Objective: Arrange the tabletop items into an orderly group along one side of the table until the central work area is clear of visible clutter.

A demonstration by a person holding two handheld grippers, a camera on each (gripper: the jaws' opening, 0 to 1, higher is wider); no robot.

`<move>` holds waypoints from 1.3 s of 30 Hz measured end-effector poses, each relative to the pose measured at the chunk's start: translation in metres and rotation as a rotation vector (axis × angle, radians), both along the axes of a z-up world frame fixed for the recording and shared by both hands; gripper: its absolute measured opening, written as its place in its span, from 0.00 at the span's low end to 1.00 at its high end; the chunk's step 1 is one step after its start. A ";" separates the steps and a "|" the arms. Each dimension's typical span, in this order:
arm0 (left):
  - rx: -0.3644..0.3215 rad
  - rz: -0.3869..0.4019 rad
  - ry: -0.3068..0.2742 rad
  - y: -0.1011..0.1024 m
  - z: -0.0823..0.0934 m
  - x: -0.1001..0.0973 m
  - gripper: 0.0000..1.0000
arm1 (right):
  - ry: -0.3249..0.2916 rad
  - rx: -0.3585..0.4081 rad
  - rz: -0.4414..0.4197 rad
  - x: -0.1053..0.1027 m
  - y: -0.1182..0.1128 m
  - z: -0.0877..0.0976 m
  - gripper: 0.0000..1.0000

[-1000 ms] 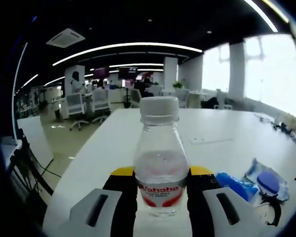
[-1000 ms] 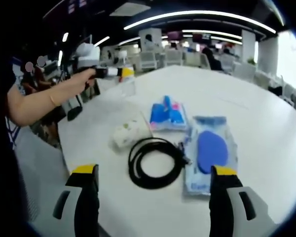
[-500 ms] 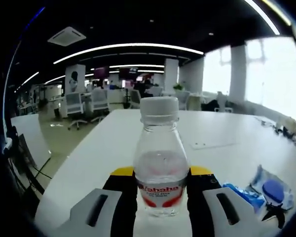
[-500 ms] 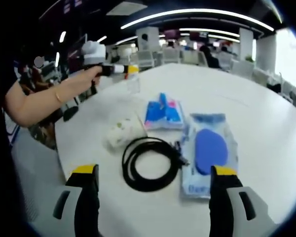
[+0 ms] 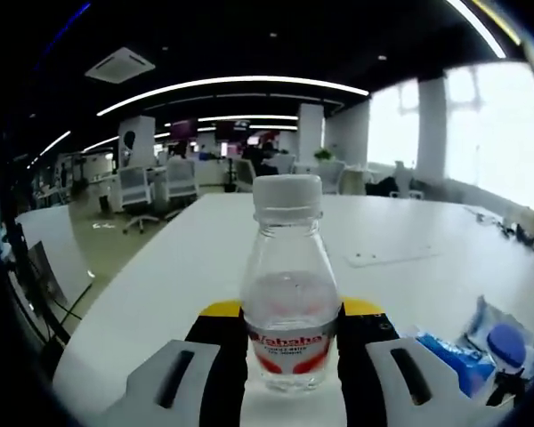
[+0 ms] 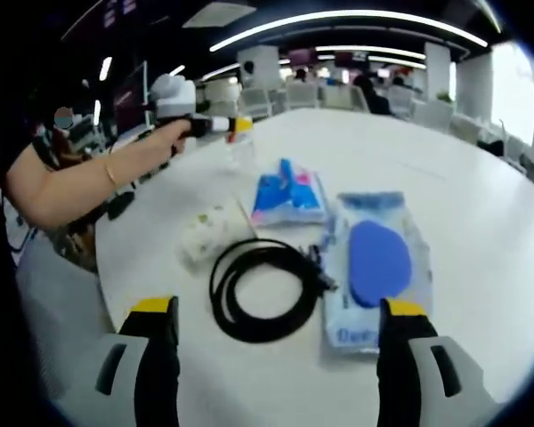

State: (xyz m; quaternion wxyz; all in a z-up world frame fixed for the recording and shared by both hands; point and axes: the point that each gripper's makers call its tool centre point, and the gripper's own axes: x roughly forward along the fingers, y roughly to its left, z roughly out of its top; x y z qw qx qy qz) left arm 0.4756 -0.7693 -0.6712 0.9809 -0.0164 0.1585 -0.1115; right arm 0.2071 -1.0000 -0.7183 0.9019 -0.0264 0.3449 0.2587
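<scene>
the left gripper point(image 5: 289, 342) clamps the small clear plastic water bottle with a white cap point(image 5: 288, 294) upright over the white table point(image 5: 205, 258), likely carrying it to one side. the right gripper point(image 6: 276, 356) hangs wide open, empty, above the black coiled cable point(image 6: 262, 289).

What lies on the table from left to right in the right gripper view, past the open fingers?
Small white packet → coiled black cable → clear wipes pack with blue oval lid.
</scene>
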 end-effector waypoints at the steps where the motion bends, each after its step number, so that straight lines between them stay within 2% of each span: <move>1: 0.001 -0.003 -0.011 -0.001 0.001 0.001 0.36 | 0.000 0.000 -0.002 0.000 -0.001 0.000 0.91; 7: 0.022 -0.006 -0.020 -0.002 0.001 0.002 0.36 | 0.006 0.001 -0.007 0.000 -0.003 -0.003 0.90; 15: 0.094 -0.023 -0.048 -0.012 0.000 -0.003 0.37 | 0.001 0.007 -0.006 0.000 -0.001 -0.003 0.90; 19: 0.084 -0.022 -0.053 -0.011 -0.001 -0.002 0.37 | 0.000 0.005 -0.008 0.000 -0.002 -0.003 0.90; 25: 0.100 -0.028 -0.061 -0.010 -0.001 0.000 0.38 | -0.007 0.007 -0.013 0.000 -0.004 -0.002 0.90; 27: 0.126 -0.033 -0.063 -0.011 -0.001 -0.001 0.39 | -0.011 0.010 -0.016 0.001 -0.004 -0.001 0.90; 31: 0.178 0.006 -0.075 -0.003 0.005 -0.005 0.49 | -0.022 0.014 -0.022 0.002 -0.005 0.002 0.90; 36: 0.144 -0.009 -0.056 -0.003 0.007 -0.010 0.58 | -0.035 0.015 -0.023 0.003 -0.006 0.006 0.90; 39: 0.156 -0.020 -0.047 0.000 0.006 -0.012 0.61 | -0.039 0.015 -0.019 0.004 -0.005 0.008 0.90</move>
